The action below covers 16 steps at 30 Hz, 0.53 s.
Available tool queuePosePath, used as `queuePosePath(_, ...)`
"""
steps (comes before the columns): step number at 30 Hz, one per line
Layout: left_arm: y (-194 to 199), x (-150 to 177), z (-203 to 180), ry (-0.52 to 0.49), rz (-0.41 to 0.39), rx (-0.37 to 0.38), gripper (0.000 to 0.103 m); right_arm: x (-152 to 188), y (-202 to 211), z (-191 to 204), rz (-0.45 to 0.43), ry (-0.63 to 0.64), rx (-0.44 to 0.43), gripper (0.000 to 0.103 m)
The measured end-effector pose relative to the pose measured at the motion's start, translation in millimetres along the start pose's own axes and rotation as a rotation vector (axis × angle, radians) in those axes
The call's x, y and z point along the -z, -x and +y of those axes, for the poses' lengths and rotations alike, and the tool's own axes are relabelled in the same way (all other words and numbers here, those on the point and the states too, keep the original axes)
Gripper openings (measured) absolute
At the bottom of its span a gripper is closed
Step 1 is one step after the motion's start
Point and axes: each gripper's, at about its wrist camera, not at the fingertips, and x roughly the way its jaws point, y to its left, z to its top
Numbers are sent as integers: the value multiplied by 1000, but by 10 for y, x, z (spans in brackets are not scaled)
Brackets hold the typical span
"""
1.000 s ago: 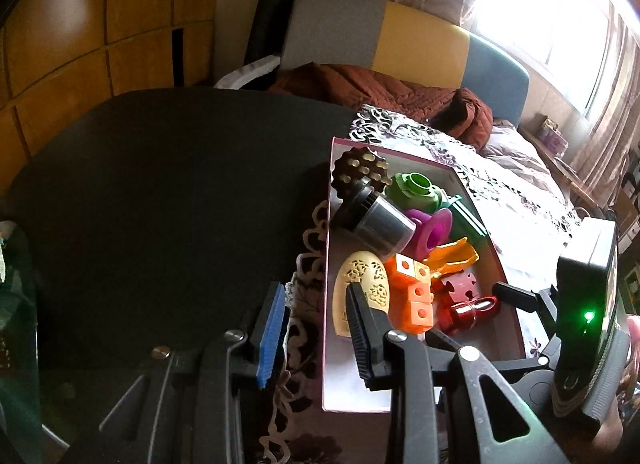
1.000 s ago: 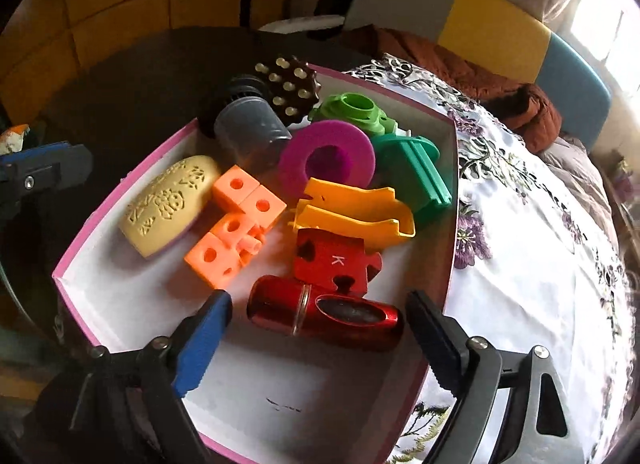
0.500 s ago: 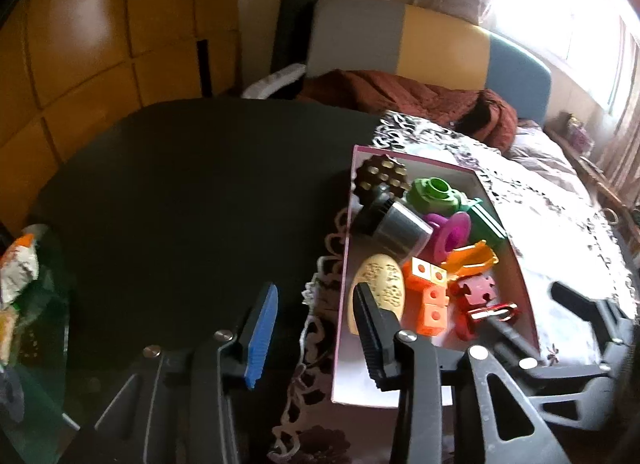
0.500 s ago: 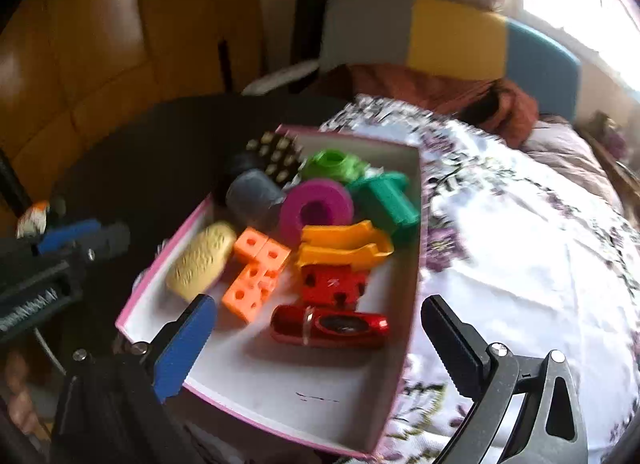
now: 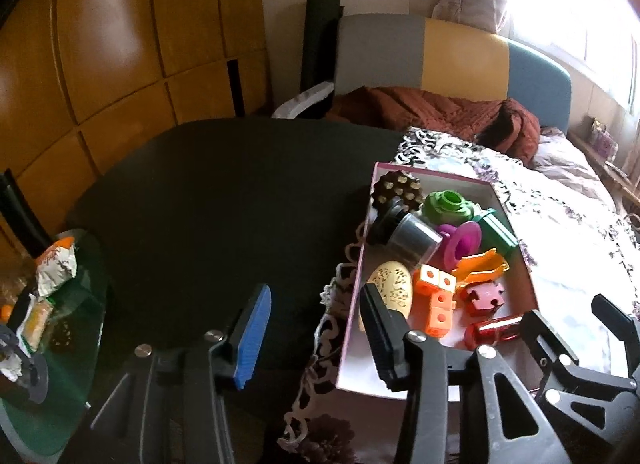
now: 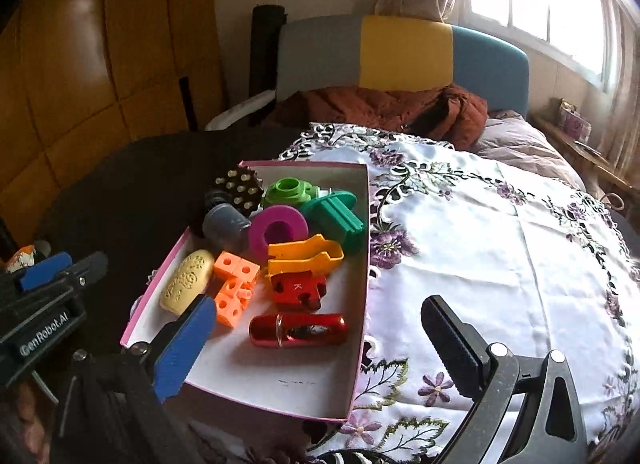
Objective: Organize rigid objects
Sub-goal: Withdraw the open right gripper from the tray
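Toys: hard, light plastic, piled in the pink box on the table.
Red tube: smooth, slippery; best gripped across its middle.
Left gripper: fingers spread, nothing held.
Right gripper: fingers spread, nothing held.

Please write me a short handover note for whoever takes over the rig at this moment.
Left gripper: open, empty, hanging over the dark table just left of the box.
Right gripper: open, empty, above the near end of the box.
The pink-edged box sits on the flowered cloth and holds every toy in view: red metal cylinder nearest, red puzzle piece, orange cubes, cream oval, yellow piece, magenta ring, green pieces, grey cup, studded ball.
Done: the toys appear gathered.
Left: nothing loose is visible outside; check before stopping.
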Motion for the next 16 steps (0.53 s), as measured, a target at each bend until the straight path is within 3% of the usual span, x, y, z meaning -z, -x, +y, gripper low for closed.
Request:
queuePosePath(8, 22, -14, 58, 48, 2, 64, 47, 4, -3, 1, 1, -4, 1, 103)
queuePosePath(16, 47, -31, 94, 49, -38, 36, 42, 22, -44, 9, 18, -8, -6, 103)
